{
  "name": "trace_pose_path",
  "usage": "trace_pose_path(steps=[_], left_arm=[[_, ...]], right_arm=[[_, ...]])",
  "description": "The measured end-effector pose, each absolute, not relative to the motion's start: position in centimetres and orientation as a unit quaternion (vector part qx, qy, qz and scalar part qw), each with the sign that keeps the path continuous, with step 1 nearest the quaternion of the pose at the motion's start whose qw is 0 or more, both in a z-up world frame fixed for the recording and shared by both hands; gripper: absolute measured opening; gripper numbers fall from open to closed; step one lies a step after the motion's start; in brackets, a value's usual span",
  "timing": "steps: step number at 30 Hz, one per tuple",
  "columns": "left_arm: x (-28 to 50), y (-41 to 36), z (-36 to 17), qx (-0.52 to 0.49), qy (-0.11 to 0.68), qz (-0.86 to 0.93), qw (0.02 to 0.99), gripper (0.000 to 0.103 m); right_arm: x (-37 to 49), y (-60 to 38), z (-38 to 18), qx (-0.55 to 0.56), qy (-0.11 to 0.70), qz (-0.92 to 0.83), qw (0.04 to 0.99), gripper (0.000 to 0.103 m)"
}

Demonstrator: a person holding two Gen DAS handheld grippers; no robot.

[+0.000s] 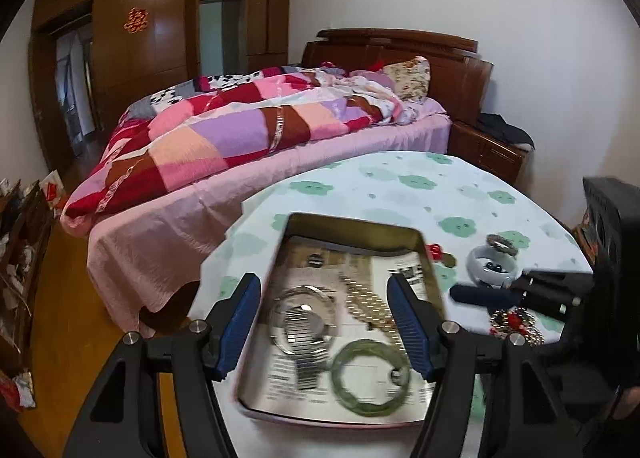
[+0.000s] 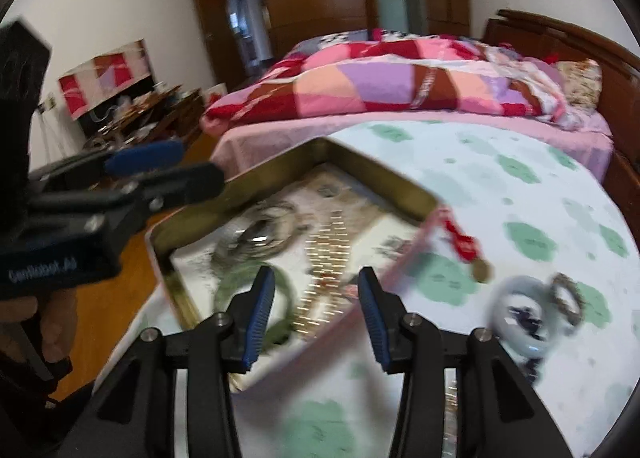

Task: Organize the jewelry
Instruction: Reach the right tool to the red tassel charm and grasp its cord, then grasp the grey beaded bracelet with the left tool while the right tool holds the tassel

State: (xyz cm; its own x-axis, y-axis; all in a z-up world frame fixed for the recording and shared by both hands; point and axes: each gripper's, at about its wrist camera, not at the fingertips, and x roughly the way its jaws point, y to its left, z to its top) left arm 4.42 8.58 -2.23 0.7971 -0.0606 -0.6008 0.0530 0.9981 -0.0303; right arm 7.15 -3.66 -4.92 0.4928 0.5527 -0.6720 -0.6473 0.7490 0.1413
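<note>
An open tin (image 1: 352, 224) with gold walls and a printed paper lining sits on the table. In it lie a silver watch (image 1: 304, 322), a gold link chain (image 1: 368, 298) and a green bangle (image 1: 370, 376). My left gripper (image 1: 324, 322) hovers over the tin, open, gripping nothing. My right gripper (image 2: 316, 314) is open above the tin's (image 2: 332, 154) near pink rim, also empty. The green bangle (image 2: 286, 286) lies by its left finger. Right of the tin are a red charm (image 2: 460, 242), a pale bangle (image 2: 520, 314) around dark beads, and a braided ring (image 2: 566, 298).
The table (image 1: 420, 186) has a white cloth with green flowers. A red and gold bead bracelet (image 1: 516, 322) lies near its right edge. A bed (image 1: 168, 218) with a patchwork quilt stands close behind. Wooden floor (image 1: 64, 278) lies to the left. A hand (image 2: 52, 322) holds the left gripper (image 2: 192, 166).
</note>
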Motion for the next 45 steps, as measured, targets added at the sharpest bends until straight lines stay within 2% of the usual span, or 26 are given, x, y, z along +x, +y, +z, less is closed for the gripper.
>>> trace_pose_path(steps=[3, 9, 19, 22, 23, 24, 25, 37, 45], left_arm=[[4.8, 7.0, -2.2, -0.001, 0.318, -0.038, 0.947, 0.066], [8.0, 5.9, -2.6, -0.010, 0.321, -0.007, 0.947, 0.066], [12.1, 7.3, -2.6, -0.030, 0.345, 0.037, 0.937, 0.066], [12.2, 7.2, -2.7, -0.029, 0.350, 0.031, 0.936, 0.066], [12.2, 7.2, -2.7, -0.029, 0.350, 0.031, 0.936, 0.066], [12.2, 7.2, -2.7, -0.032, 0.350, 0.030, 0.936, 0.066], [12.2, 7.2, -2.8, -0.037, 0.351, 0.028, 0.935, 0.066], [12.8, 0.6, -1.7, -0.011, 0.339, -0.043, 0.940, 0.066], [15.3, -5.7, -3.5, -0.002, 0.364, -0.110, 0.925, 0.066]], right_arm=[[8.1, -6.1, -4.5, -0.040, 0.364, 0.330, 0.870, 0.047], [13.2, -8.0, -5.3, -0.084, 0.388, 0.269, 0.877, 0.047], [19.5, -4.8, -8.5, -0.164, 0.455, 0.278, 0.830, 0.045], [19.7, -4.7, -9.4, -0.173, 0.461, 0.281, 0.824, 0.034], [19.9, -4.9, -9.4, -0.163, 0.464, 0.288, 0.822, 0.023], [19.9, -5.1, -9.3, -0.156, 0.466, 0.290, 0.821, 0.005], [19.8, -5.3, -9.2, -0.150, 0.468, 0.289, 0.821, 0.008], [15.9, -15.0, -1.1, -0.027, 0.344, 0.240, 0.907, 0.007], [15.4, -20.3, -2.3, 0.007, 0.333, 0.140, 0.932, 0.007]])
